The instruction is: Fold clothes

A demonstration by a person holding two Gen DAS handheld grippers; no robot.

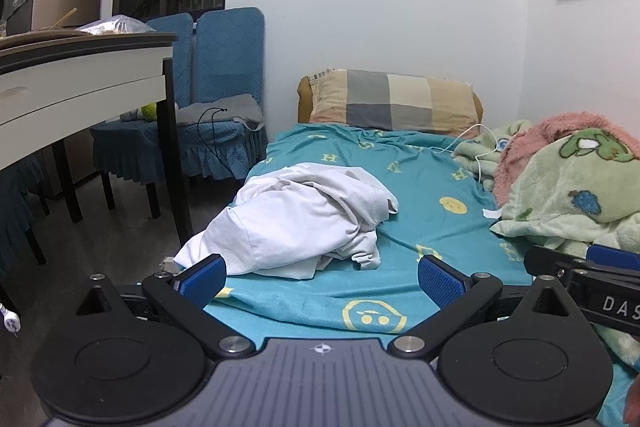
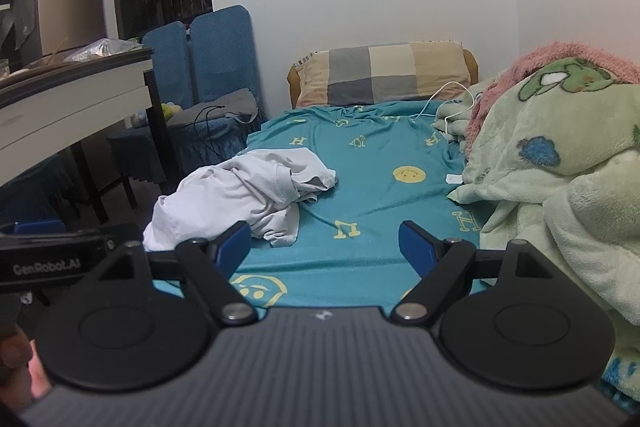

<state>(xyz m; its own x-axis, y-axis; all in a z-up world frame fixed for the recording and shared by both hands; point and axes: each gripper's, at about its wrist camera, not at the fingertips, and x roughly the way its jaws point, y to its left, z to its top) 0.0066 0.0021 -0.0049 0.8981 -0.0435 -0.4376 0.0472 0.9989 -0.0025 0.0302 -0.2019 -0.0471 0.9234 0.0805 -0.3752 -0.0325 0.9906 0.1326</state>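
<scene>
A crumpled white garment [image 1: 296, 223] lies in a heap on the teal bed sheet [image 1: 432, 227], close to the bed's left edge. My left gripper [image 1: 322, 277] hovers just short of it, open, with nothing between its blue pads. In the right wrist view the same white garment [image 2: 244, 199] sits ahead and to the left on the teal sheet [image 2: 372, 195]. My right gripper [image 2: 322, 247] is open and empty, its left fingertip near the garment's near edge. The left gripper's body [image 2: 52, 255] shows at the left side of that view.
A green and pink fleece blanket [image 2: 560, 163] is piled along the bed's right side. A checked pillow [image 1: 392, 101] and a white cable [image 1: 468, 139] lie at the head by the wall. A table [image 1: 80, 75] and blue chairs [image 1: 216, 95] stand left of the bed.
</scene>
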